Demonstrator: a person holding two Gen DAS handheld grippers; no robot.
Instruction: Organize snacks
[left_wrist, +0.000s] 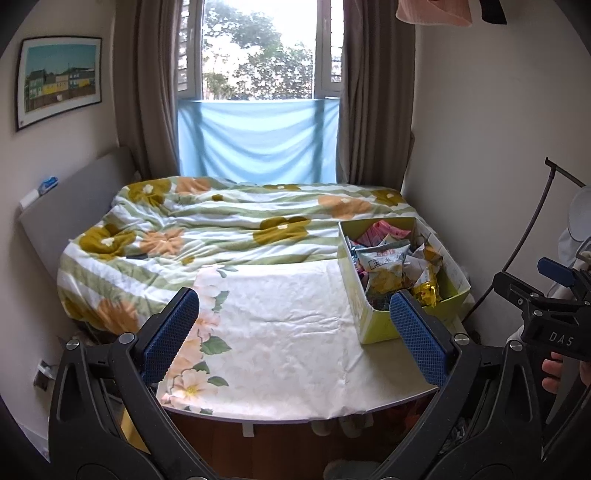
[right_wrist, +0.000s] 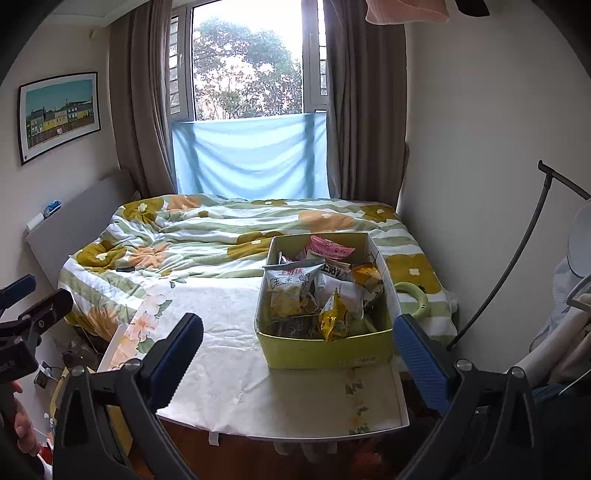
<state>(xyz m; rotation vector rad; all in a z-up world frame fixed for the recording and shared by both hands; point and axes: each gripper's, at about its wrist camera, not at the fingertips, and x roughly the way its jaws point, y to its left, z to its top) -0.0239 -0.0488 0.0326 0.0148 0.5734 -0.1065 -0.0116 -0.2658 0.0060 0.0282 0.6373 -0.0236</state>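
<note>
We held the left gripper (left_wrist: 293, 332) wide open and empty, bare tablecloth (left_wrist: 280, 317) between its fingers and the box (left_wrist: 373, 321) of snacks (left_wrist: 391, 269) just behind its right fingertip. That tip could have clipped the box's near corner if we swung right, we judged, and shoved it along the cloth. The right gripper (right_wrist: 297, 350) was likewise spread wide with nothing held, the box lying ahead between its fingers, nearer the right one. The packets (right_wrist: 317, 291) sat heaped and crinkled; a pinch there might have caught two at once, or dragged the light box toward the table edge (right_wrist: 402, 406).
</note>
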